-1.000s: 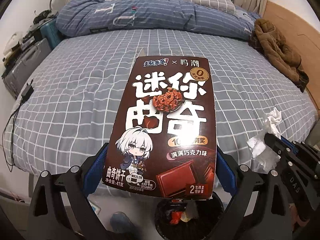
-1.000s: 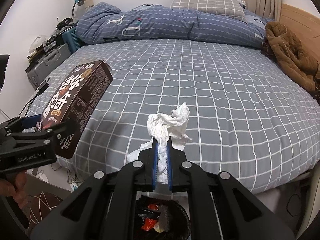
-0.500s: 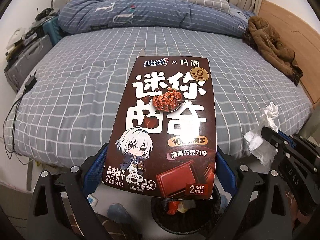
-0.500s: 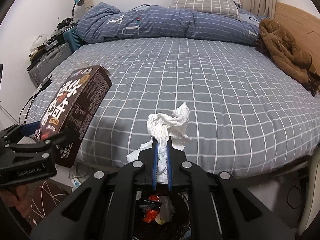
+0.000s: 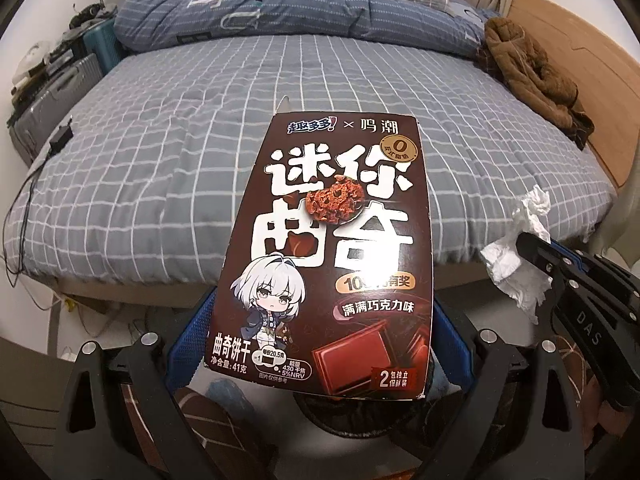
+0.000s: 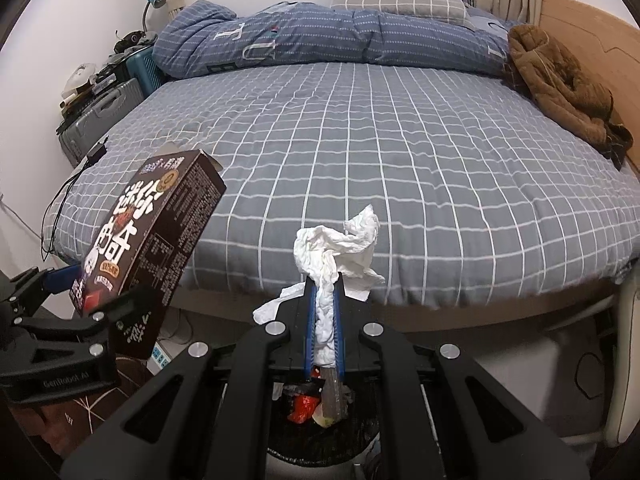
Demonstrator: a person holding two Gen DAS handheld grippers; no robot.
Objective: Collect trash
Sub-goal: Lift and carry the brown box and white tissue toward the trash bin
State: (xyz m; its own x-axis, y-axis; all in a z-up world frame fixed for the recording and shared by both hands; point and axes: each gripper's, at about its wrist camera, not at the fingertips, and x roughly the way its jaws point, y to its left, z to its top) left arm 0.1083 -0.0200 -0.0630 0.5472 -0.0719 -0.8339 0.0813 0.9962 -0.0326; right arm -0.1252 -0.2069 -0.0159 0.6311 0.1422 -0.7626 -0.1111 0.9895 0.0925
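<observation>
My left gripper [image 5: 320, 344] is shut on a brown cookie box [image 5: 332, 248] with white Chinese lettering, holding it upright off the bed's foot. The box also shows in the right wrist view [image 6: 148, 244] at the left, held by the left gripper [image 6: 80, 312]. My right gripper [image 6: 324, 312] is shut on a crumpled white tissue [image 6: 336, 248]; the tissue shows in the left wrist view [image 5: 520, 256] at the right. A black trash bin [image 6: 320, 424] with red and other scraps sits on the floor below both grippers, partly hidden by them; its rim shows under the box [image 5: 320, 424].
A bed with a grey checked sheet [image 6: 380, 152] fills the view ahead. A blue duvet [image 6: 320, 40] and a pillow lie at its head, a brown jacket [image 6: 560, 88] at the right. Suitcases [image 6: 100, 112] stand at the left wall. A power strip [image 6: 160, 356] lies on the floor.
Both grippers have pulled back from the bed with their loads. The bed's foot edge and the floor now show, and the bin lies more fully below the right gripper.
</observation>
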